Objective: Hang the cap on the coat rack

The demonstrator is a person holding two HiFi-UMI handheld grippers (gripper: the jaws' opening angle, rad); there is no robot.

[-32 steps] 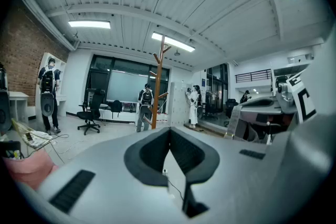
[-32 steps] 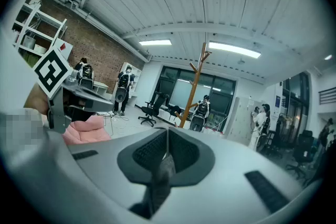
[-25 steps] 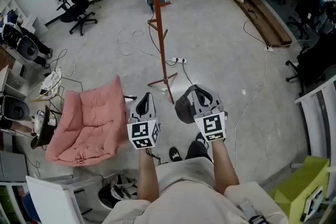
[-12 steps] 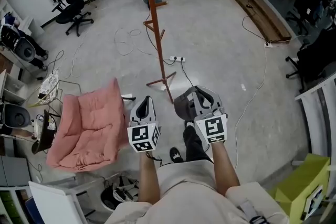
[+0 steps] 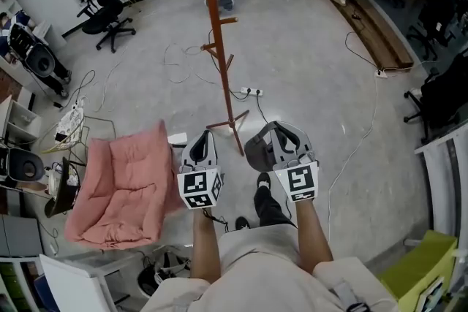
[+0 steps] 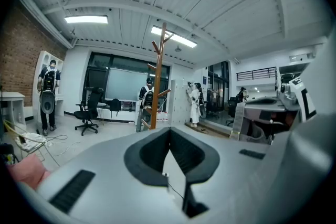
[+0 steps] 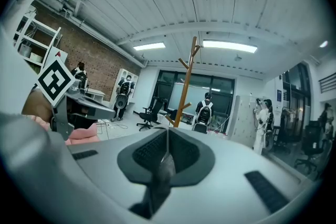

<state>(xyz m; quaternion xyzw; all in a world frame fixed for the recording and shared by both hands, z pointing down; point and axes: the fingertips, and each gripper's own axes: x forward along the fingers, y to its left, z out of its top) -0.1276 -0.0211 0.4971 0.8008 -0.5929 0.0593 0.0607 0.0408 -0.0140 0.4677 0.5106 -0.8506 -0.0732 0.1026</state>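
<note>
Head view looks down on a person standing on the floor [image 5: 307, 47] with both grippers held out at waist height. The right gripper [image 5: 281, 139] has its jaws clamped on the grey cap [image 5: 256, 153], which bulges out to the left of it. The right gripper view shows a fold of dark cloth pinched between the closed pads [image 7: 149, 152]. The left gripper [image 5: 205, 135] is just beside it, jaws closed on nothing, as the left gripper view shows. The rack [image 5: 217, 40], a brown pole with angled pegs, stands straight ahead of both grippers, apart from the cap, with its pegs bare. A pink cushion [image 5: 124, 179] lies on the floor to the left.
</note>
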